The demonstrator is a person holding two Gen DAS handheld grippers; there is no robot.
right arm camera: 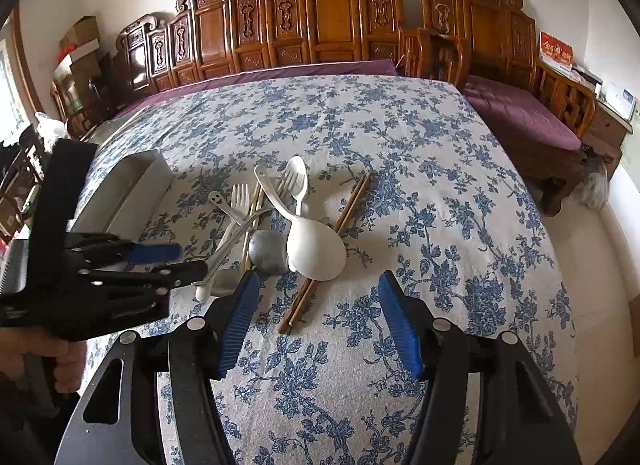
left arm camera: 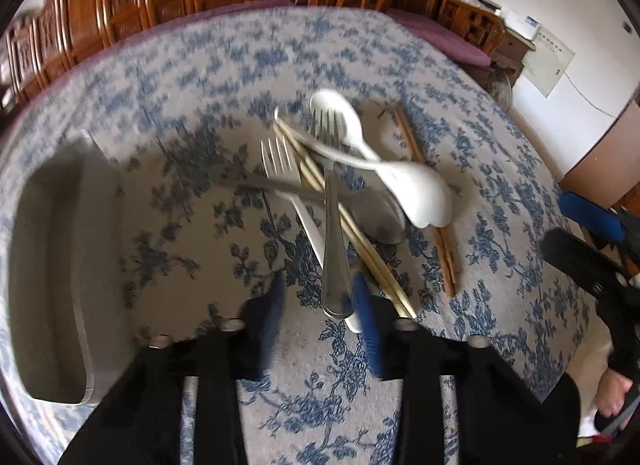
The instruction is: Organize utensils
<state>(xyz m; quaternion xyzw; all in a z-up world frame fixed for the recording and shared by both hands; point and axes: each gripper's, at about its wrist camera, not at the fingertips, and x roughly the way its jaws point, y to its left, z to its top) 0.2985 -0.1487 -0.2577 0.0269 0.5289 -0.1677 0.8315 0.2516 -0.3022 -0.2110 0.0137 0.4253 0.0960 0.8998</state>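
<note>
Overhead, blue-floral tablecloth before carved wooden benches.

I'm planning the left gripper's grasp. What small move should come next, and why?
Probably ease the left gripper a little lower and close on the metal fork handle. Its handle end lies between the blue fingers, the pads look not yet pressed on it, and the white tray waits alongside.

forks, spoons and chopsticks lie crisscrossed in a heap beside an empty white tray.
</note>
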